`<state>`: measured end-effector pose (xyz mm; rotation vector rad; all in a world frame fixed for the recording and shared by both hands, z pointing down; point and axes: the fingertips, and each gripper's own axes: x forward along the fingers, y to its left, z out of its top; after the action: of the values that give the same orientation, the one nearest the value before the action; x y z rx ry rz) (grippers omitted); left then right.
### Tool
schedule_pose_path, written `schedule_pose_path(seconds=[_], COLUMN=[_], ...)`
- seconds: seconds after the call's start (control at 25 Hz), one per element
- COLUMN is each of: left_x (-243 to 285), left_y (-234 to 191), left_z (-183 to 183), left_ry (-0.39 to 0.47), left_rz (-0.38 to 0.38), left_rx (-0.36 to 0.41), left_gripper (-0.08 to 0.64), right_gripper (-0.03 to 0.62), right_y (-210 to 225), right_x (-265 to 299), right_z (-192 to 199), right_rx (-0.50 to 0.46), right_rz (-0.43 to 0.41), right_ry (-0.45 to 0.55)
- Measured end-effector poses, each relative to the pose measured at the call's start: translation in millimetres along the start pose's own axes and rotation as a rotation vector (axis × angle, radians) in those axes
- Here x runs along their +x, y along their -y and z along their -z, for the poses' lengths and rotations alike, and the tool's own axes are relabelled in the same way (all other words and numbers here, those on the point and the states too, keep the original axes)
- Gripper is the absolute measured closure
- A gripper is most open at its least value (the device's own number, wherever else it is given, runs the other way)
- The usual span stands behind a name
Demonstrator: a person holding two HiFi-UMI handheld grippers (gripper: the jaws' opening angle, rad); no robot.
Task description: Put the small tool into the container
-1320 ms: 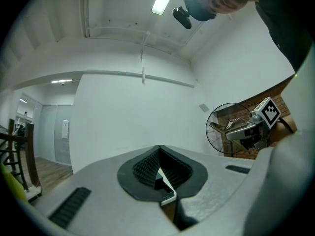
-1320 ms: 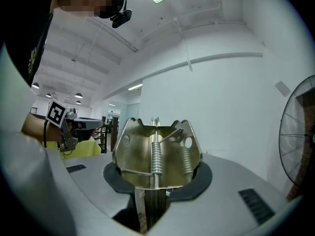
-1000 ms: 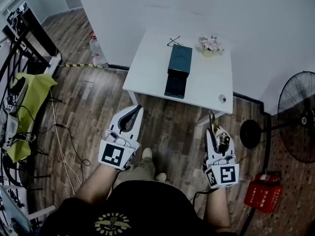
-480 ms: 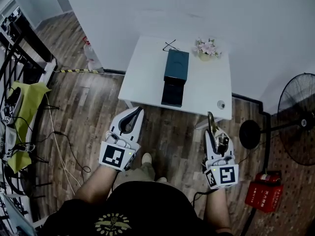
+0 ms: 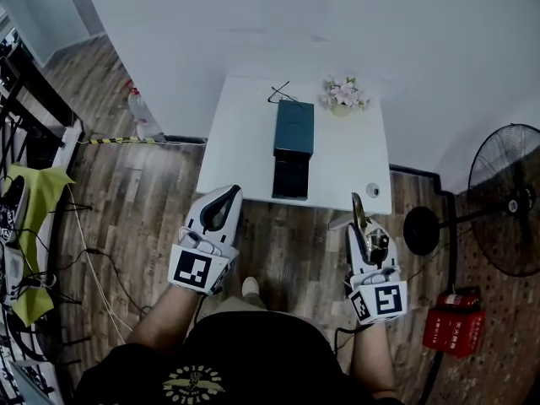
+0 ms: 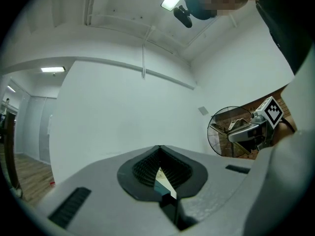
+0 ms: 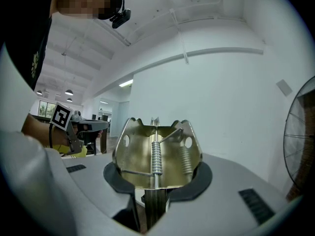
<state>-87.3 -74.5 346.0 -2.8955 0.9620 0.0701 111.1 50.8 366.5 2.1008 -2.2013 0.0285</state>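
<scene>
Tool, brass-coloured sheet-metal clip with coil springs, gripped in right tongs, container, dark teal oblong box, mid white table

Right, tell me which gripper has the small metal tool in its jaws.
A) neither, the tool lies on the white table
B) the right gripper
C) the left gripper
B: in its own view, the right gripper is shut on the small tool, a brass-coloured piece with springs. The left gripper has its jaws together with nothing between them.
</scene>
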Motion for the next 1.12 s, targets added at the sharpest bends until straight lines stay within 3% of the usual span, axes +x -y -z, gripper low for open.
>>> schedule_pose_path(seconds=[0.44, 1.12], left_x=[22.5, 52.9], left_y=[-28.1, -32.8], left_z=[10.6, 31.6], left_ry=[0.006, -0.046], left_rz=[0.054, 0.033], left_rx=[-0.001, 0.009], left_gripper=[0.554, 0.554], right_gripper=[0.466, 0.466], right_y=[-5.0, 20.7], right_x=[29.3, 55.1], right_z=[2.6, 20.9], right_rx=[0.014, 0.058], right_rz=[0.048, 0.023], right_ry=[0.000, -0.004])
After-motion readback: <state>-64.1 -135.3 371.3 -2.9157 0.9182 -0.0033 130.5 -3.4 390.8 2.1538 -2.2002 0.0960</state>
